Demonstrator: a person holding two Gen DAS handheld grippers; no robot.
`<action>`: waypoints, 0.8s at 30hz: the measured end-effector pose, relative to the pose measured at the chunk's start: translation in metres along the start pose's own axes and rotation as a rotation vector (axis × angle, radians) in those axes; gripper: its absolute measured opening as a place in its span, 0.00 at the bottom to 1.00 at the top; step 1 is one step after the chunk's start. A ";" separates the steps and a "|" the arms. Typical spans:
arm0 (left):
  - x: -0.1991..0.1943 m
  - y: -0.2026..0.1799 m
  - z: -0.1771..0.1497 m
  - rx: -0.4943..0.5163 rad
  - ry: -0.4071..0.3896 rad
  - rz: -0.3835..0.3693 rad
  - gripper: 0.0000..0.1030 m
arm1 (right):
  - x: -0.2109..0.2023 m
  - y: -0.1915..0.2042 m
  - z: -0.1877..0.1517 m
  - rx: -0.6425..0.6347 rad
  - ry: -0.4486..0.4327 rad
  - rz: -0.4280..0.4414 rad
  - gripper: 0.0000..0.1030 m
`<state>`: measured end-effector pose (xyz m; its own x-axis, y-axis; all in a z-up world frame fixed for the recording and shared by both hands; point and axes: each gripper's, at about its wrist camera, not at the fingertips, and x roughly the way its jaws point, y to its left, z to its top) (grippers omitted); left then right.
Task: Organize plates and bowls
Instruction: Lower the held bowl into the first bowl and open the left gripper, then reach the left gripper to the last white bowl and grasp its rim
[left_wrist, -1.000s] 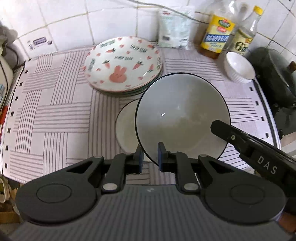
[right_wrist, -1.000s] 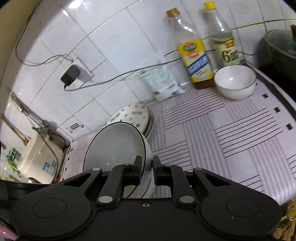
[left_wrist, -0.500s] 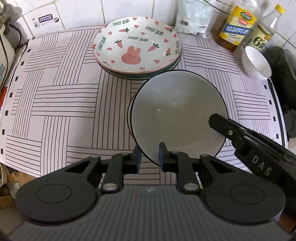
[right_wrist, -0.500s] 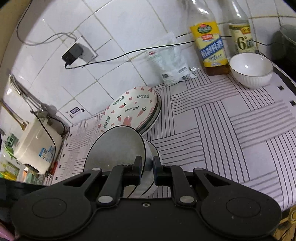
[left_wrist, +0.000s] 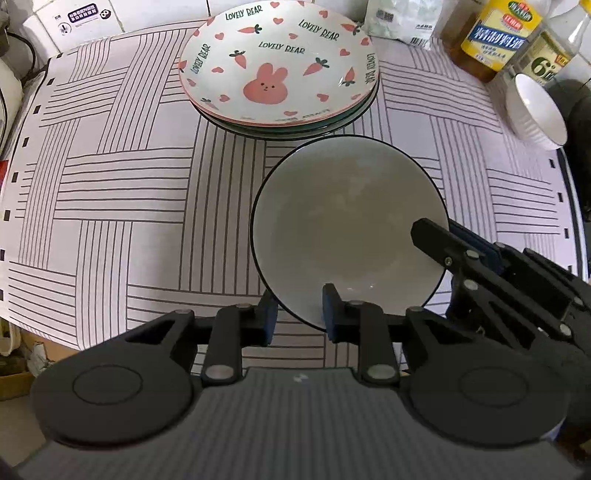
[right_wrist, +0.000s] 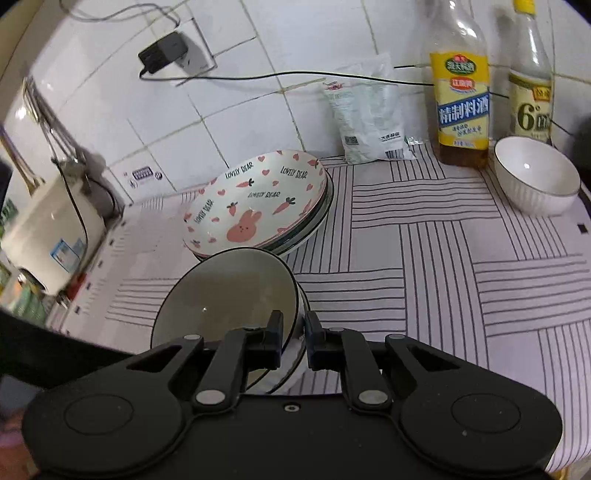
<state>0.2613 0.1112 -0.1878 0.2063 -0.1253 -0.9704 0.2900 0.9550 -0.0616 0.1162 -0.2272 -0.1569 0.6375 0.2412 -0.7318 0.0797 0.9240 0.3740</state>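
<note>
While both grippers meet at one dish, the holdings read as follows: grey bowl (left_wrist: 347, 225) with dark rim, low over the striped surface (left_wrist: 110, 206), just in front of the plate stack; a second bowl shows beneath it in the right wrist view. Left gripper (left_wrist: 297, 317): fingers straddling the bowl's near rim, parting, pads no longer pressing it. Right gripper (right_wrist: 293, 341): fingers clamped together on the bowl's rim at its right side. Stack of plates (left_wrist: 279, 70), topmost printed with a pink rabbit, carrots and hearts, toward the tiled wall. Small white ribbed bowl (right_wrist: 535, 177), well apart at the right, beside two bottles (right_wrist: 461, 96) and a white packet (right_wrist: 369, 114).
</note>
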 end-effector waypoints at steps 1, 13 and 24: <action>0.001 0.000 0.001 0.001 0.002 0.003 0.24 | 0.001 0.000 0.000 -0.006 0.004 0.002 0.15; 0.003 0.001 0.001 0.003 0.022 0.003 0.38 | 0.010 0.006 0.000 -0.121 0.014 -0.021 0.17; -0.044 -0.020 -0.011 0.127 -0.064 0.027 0.59 | -0.047 -0.030 0.000 -0.089 -0.132 0.062 0.50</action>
<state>0.2363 0.1008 -0.1466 0.2734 -0.1210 -0.9543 0.3987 0.9171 -0.0020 0.0836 -0.2665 -0.1341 0.7349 0.2631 -0.6251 -0.0274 0.9325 0.3602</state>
